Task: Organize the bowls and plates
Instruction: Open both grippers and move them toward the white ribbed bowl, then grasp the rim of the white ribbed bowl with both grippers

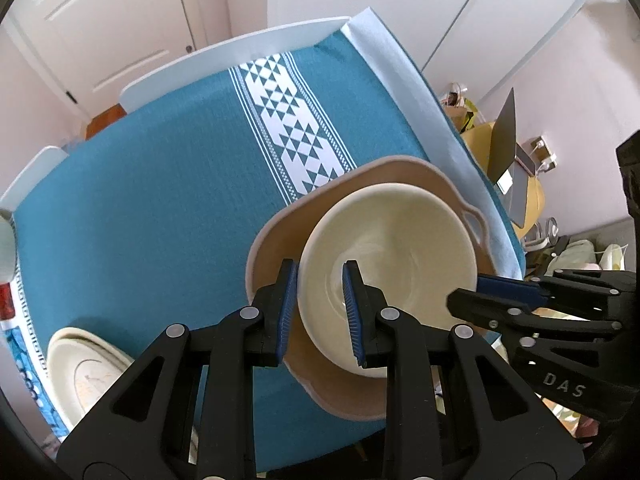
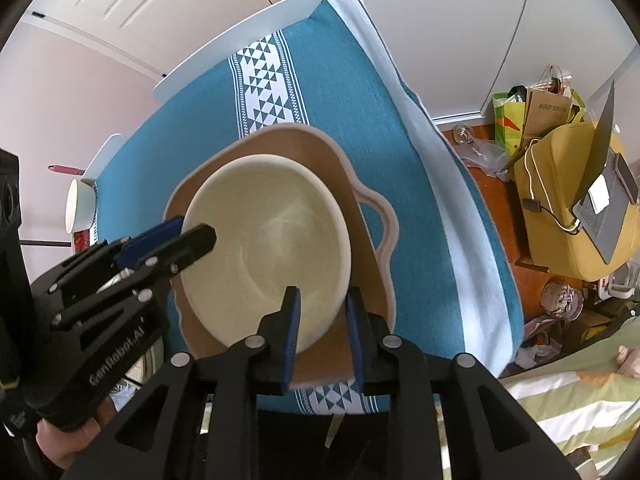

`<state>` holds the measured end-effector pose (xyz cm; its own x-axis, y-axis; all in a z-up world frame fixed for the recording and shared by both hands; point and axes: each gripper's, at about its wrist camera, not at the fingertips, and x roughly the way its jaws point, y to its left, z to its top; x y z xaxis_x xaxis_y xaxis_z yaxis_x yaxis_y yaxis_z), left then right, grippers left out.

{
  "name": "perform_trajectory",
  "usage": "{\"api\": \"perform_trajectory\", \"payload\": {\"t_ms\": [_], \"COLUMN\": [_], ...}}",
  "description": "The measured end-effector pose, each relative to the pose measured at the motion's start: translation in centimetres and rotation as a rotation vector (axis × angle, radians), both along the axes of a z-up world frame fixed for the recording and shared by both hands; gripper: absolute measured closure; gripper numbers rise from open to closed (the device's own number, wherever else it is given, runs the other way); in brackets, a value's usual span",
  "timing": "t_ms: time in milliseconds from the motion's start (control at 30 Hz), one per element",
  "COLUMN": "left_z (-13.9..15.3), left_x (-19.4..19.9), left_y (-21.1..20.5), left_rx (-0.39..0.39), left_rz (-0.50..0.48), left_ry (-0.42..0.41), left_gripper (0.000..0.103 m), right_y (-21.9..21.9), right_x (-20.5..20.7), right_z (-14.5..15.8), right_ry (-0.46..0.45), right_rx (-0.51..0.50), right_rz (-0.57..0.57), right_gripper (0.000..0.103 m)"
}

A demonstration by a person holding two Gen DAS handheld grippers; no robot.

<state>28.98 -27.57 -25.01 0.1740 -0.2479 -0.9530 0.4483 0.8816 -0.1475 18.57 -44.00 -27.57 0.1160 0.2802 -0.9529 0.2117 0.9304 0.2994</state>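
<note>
A cream bowl [image 1: 392, 248] sits on a tan mat with a handle loop [image 1: 276, 248] on the teal tablecloth [image 1: 152, 208]. My left gripper [image 1: 320, 312] straddles the bowl's near-left rim, one pad outside and one inside, with a small gap to the wall. My right gripper [image 2: 324, 336] straddles the bowl's [image 2: 264, 240] near-right rim the same way, above the mat [image 2: 360, 184]. Each gripper also shows in the other's view. A stack of cream plates [image 1: 84, 376] lies at the lower left.
The table's white edge [image 1: 224, 52] runs along the far side. A paper cup [image 2: 78, 204] stands at the table's left end. Off the right edge are a yellow chair with a laptop [image 2: 600, 200], shopping bags [image 2: 536, 112] and floor clutter.
</note>
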Motion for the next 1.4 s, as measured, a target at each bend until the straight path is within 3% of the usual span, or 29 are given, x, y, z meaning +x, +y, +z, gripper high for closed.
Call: {"api": "perform_trajectory", "payload": {"t_ms": [267, 400, 467, 533, 567, 600, 667, 767, 833, 1067, 1133, 1400], "left_z": [3.9, 6.9, 8.0, 9.5, 9.9, 10.6, 11.9, 13.4, 14.0, 15.9, 16.3, 16.6], "left_x": [-1.9, -2.7, -3.1, -3.7, -3.9, -4.4, -5.5, -7.0, -7.8, -9.4, -9.2, -6.8], "left_y": [1.0, 2.5, 3.4, 5.0, 5.5, 6.6, 8.6, 11.3, 13.4, 21.0, 22.9, 30.5], "left_rx": [-0.027, -0.012, -0.017, -0.017, -0.015, -0.012, -0.015, -0.008, 0.019, 0.054, 0.052, 0.062], "left_rz": [0.011, 0.074, 0.111, 0.175, 0.195, 0.238, 0.314, 0.384, 0.449, 0.642, 0.682, 0.775], "left_ry": [-0.073, -0.156, -0.184, -0.222, -0.232, -0.255, -0.319, -0.368, -0.381, -0.424, -0.437, -0.458], "left_gripper": [0.082, 0.082, 0.082, 0.079, 0.067, 0.032, 0.000, 0.000, 0.000, 0.000, 0.000, 0.000], "right_y": [-0.2, 0.1, 0.2, 0.6, 0.7, 0.8, 1.5, 3.0, 4.3, 11.9, 14.2, 24.6], "right_x": [-1.4, -1.4, -1.4, -1.2, -1.1, -1.0, -0.4, 0.6, 1.1, 3.1, 3.7, 8.5], "right_z": [4.0, 6.3, 7.7, 9.1, 9.6, 10.1, 11.1, 11.9, 12.2, 14.3, 15.0, 17.4], "right_ry": [-0.121, -0.214, -0.274, -0.335, -0.357, -0.376, -0.416, -0.464, -0.485, -0.605, -0.655, -0.712], "right_rx": [-0.022, -0.006, -0.005, 0.000, 0.008, 0.015, 0.022, 0.037, 0.042, 0.046, 0.027, 0.038], "right_rz": [0.034, 0.059, 0.066, 0.077, 0.085, 0.094, 0.129, 0.202, 0.260, 0.489, 0.545, 0.658], "right_gripper": [0.082, 0.082, 0.072, 0.029, 0.023, 0.021, 0.021, 0.016, 0.006, 0.006, 0.001, 0.001]}}
